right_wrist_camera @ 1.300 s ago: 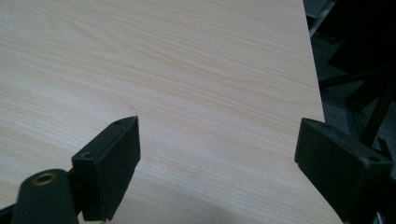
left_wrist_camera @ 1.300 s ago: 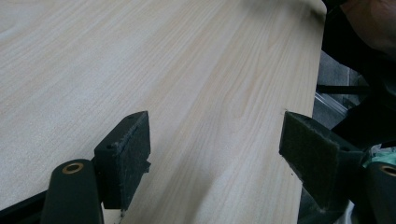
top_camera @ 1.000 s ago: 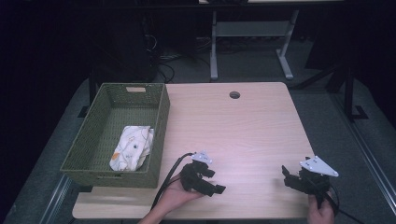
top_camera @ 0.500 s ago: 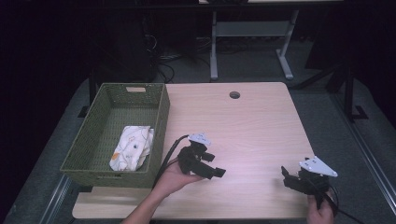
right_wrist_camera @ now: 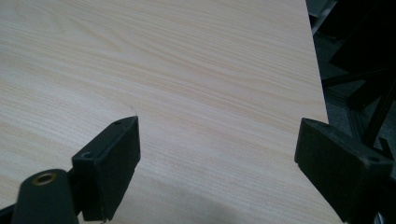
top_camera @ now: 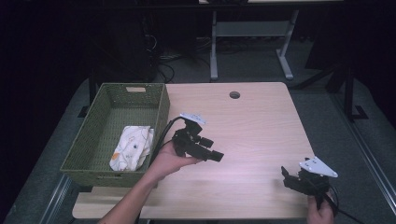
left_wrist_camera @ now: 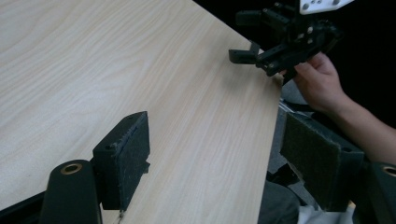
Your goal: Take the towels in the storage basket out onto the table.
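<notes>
Green wicker basket (top_camera: 159, 109) sits just left of our left tongs (top_camera: 212, 154), and the white cloth (top_camera: 132, 147) lies inside it, well apart from our right tongs (top_camera: 288, 176) at the near right of the desk (top_camera: 261, 121). Both tongs stand wide open and hold nothing. If we swing left for the cloth, we judge the jaws could catch the basket wall and push it.
</notes>
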Demonstrator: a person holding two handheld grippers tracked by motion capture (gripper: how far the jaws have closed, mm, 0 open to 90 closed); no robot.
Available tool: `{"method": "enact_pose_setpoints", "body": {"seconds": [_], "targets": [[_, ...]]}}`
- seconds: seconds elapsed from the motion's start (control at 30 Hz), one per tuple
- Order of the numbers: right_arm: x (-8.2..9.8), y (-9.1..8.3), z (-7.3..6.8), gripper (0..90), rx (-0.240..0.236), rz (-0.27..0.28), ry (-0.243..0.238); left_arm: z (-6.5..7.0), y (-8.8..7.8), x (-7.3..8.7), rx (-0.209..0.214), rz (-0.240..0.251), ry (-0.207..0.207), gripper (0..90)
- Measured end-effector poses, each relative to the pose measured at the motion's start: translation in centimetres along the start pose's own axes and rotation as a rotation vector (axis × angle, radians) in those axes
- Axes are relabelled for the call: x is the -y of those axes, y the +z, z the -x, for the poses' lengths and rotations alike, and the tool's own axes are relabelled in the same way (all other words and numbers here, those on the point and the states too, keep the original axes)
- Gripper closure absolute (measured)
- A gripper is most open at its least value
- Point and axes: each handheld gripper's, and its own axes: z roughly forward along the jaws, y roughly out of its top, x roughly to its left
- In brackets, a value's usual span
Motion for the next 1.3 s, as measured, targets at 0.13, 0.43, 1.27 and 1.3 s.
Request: {"method": "enact_pose_setpoints", "body": {"seconds": [0.13,0.43,1.27,1.3], "targets": [[0.0,0.1,-0.1,13.9,-0.003,-0.003,-0.002,-0.7,-1.2,-0.8,0.037,0.005,-0.051,23.3],[0.0,0.1,0.0,13.9,0.003,0.001,-0.007,-2.2,-4.6,-2.1,0.017,0.020,-0.089,22.3],[0.0,0.2,-0.2,13.9,0.010,-0.009,-0.015,-6.8,-12.8,-0.2,-0.066,0.092,-0.249,23.2],[0.0,0.2,-0.2,13.9,0.009,-0.009,-0.015,-7.1,-13.3,0.1,-0.081,0.094,-0.258,23.3]]}}
